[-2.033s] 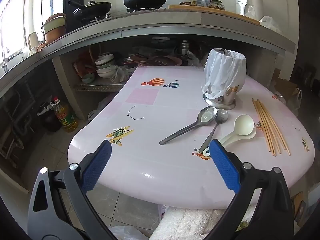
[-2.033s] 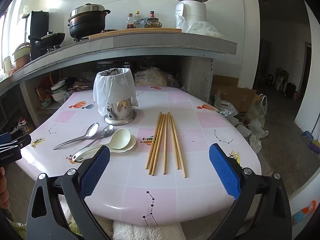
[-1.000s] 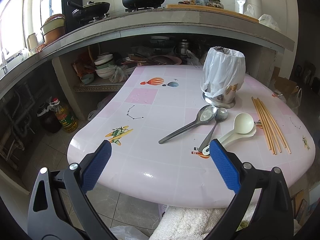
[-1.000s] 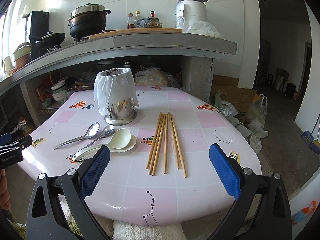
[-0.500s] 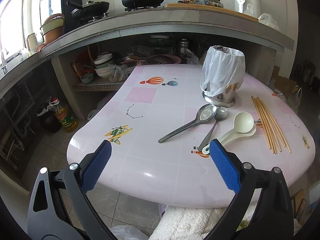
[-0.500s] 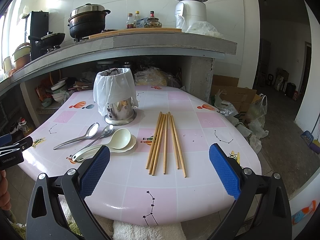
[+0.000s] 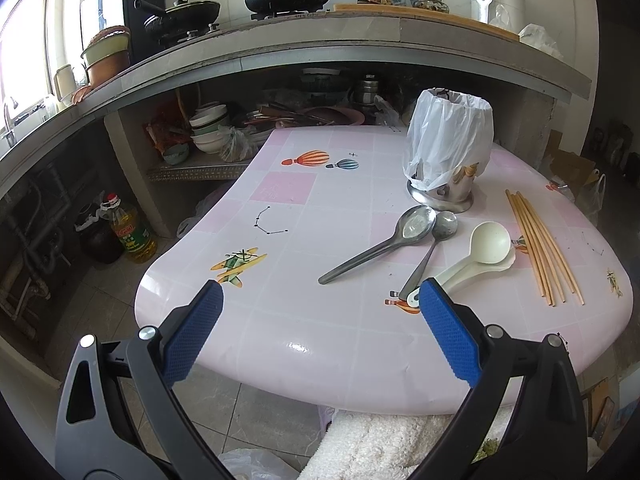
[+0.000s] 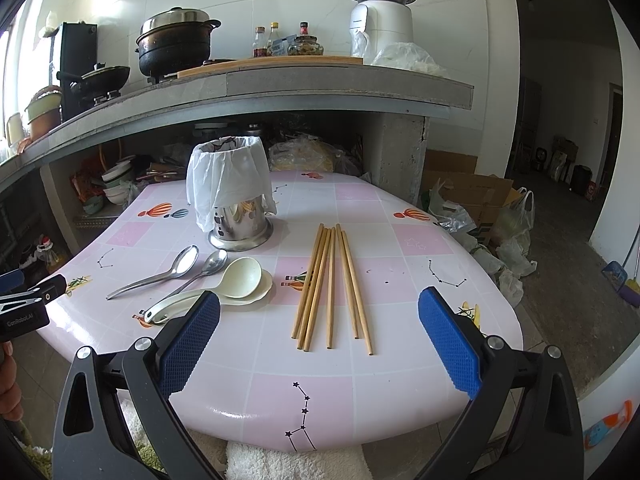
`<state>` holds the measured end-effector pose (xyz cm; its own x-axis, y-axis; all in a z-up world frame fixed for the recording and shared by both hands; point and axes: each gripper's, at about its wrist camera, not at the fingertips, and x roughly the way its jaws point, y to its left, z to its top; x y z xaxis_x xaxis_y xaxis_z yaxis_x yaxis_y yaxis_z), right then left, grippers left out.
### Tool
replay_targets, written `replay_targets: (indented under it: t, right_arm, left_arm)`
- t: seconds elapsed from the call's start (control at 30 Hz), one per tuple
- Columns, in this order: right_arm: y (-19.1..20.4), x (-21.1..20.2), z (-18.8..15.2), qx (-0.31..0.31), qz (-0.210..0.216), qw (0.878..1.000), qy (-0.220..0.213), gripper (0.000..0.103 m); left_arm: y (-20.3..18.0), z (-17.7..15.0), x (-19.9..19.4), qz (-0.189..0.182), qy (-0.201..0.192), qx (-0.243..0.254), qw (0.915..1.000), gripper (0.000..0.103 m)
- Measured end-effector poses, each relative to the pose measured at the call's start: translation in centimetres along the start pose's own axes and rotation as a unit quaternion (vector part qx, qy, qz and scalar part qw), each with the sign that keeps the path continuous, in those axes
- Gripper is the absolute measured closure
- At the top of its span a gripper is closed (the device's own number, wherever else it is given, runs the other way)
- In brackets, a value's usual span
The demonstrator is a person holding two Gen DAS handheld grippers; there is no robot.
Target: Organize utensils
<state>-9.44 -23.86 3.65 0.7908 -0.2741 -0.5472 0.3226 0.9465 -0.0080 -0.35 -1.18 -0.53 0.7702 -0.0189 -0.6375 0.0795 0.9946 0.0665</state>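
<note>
On the pink table (image 7: 288,340) (image 8: 256,376) lie two metal spoons (image 7: 380,246) (image 8: 160,274), cream plastic ladles (image 7: 480,256) (image 8: 232,284) and several wooden chopsticks (image 7: 540,244) (image 8: 330,284). Behind them stands a steel utensil holder (image 7: 446,156) (image 8: 232,196) with a white plastic bag pulled over its rim. My left gripper (image 7: 320,300) hovers open in front of the table's near edge, short of the spoons. My right gripper (image 8: 320,312) is open too, level with the chopsticks' near ends, nothing between its fingers.
A concrete counter (image 8: 320,80) with a black pot (image 8: 176,44), bottles and an appliance overhangs the table's far side. Bowls crowd the shelf (image 7: 208,128) beneath. An oil bottle (image 7: 128,228) stands on the floor at left; boxes and bags (image 8: 480,208) at right. A white towel (image 8: 288,464) lies below.
The left wrist view has crept slightly closer to the table. The right gripper and all utensils are where they were.
</note>
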Motion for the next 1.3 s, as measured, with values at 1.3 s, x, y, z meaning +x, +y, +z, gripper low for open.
replay_targets:
  t: [1.3]
  right_arm:
    - [0.1,0.27,-0.09,0.0,0.001,1.0,0.001,0.006]
  left_arm:
    - [0.11,-0.06,0.09,0.001,0.003,0.001,1.0,0.008]
